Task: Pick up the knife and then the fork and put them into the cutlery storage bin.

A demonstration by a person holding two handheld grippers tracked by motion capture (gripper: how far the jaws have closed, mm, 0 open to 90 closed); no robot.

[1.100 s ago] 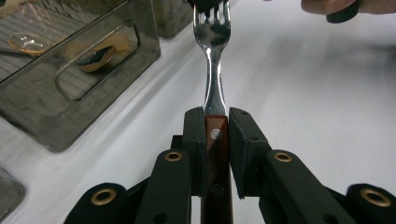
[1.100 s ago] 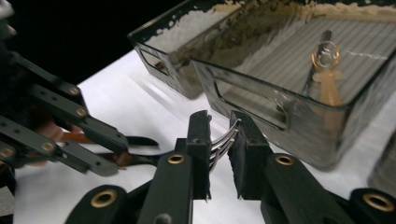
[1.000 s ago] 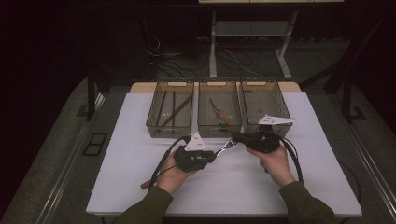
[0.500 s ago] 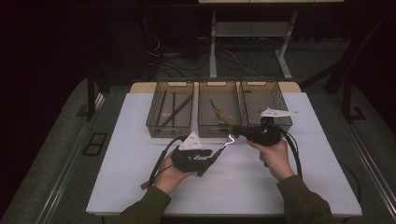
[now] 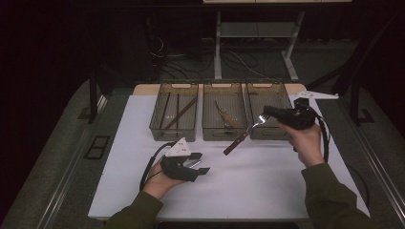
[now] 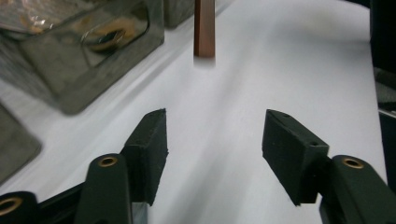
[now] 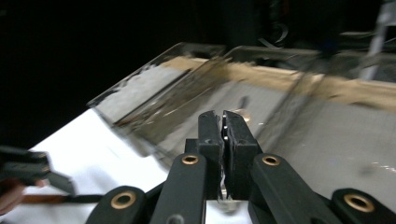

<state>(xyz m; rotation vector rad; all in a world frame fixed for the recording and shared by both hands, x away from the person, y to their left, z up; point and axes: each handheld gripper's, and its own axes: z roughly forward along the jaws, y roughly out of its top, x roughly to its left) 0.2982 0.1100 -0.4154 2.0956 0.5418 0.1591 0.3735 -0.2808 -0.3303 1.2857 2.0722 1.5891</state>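
A fork (image 5: 237,141) with a brown handle hangs tilted above the white table (image 5: 267,191), in front of the trays. My right gripper (image 5: 265,112) is shut on its metal head, with the handle slanting down to the left. In the right gripper view the pads (image 7: 222,126) clamp a sliver of metal. My left gripper (image 5: 202,164) rests low on the table at the lower left; its jaws have just been opening and nothing is between them. In the left gripper view the open jaws (image 6: 214,149) face the fork's handle end (image 6: 204,32), well apart from it.
Three clear trays stand in a row at the table's far edge: left tray (image 5: 157,125) with brown sticks, middle tray (image 5: 206,130) with a wooden-handled utensil, right tray (image 5: 282,95). A tray corner (image 6: 93,88) lies left of my left gripper. Dark floor surrounds the table.
My right gripper has risen and moved right, carrying the fork by its head. My left gripper has let go of the handle, opened, and drawn slightly away.
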